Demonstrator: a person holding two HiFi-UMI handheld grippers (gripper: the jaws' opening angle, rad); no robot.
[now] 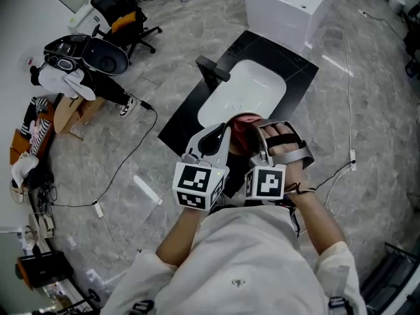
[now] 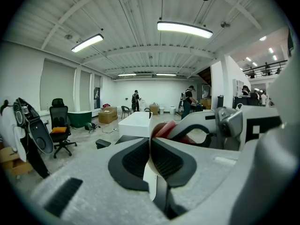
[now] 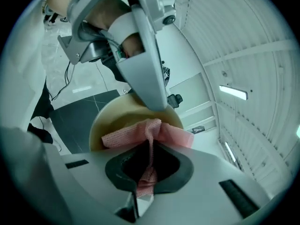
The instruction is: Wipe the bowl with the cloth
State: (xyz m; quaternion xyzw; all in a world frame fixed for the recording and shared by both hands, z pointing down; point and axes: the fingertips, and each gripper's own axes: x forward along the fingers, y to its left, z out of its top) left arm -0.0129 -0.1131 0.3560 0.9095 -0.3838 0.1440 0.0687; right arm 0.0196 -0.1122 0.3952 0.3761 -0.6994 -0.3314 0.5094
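My left gripper (image 1: 226, 130) (image 2: 151, 143) is shut on the rim of a tan bowl (image 2: 149, 175) (image 3: 115, 121) and holds it up on edge over the counter. The right gripper (image 1: 260, 127) (image 3: 150, 149) is shut on a pinkish-red cloth (image 3: 145, 131) (image 1: 244, 125) (image 2: 164, 128), and the cloth is pressed into the bowl's hollow. In the right gripper view, the left gripper's finger (image 3: 145, 60) comes down over the bowl's upper rim. From the head view most of the bowl is hidden behind the two grippers.
Below the grippers lies a black counter (image 1: 187, 123) with a white sink basin (image 1: 246, 90) and a black faucet (image 1: 213, 67). A white tub (image 1: 289, 5) stands beyond it. An office chair (image 1: 125, 18), clutter and cables (image 1: 125, 169) are on the floor to the left.
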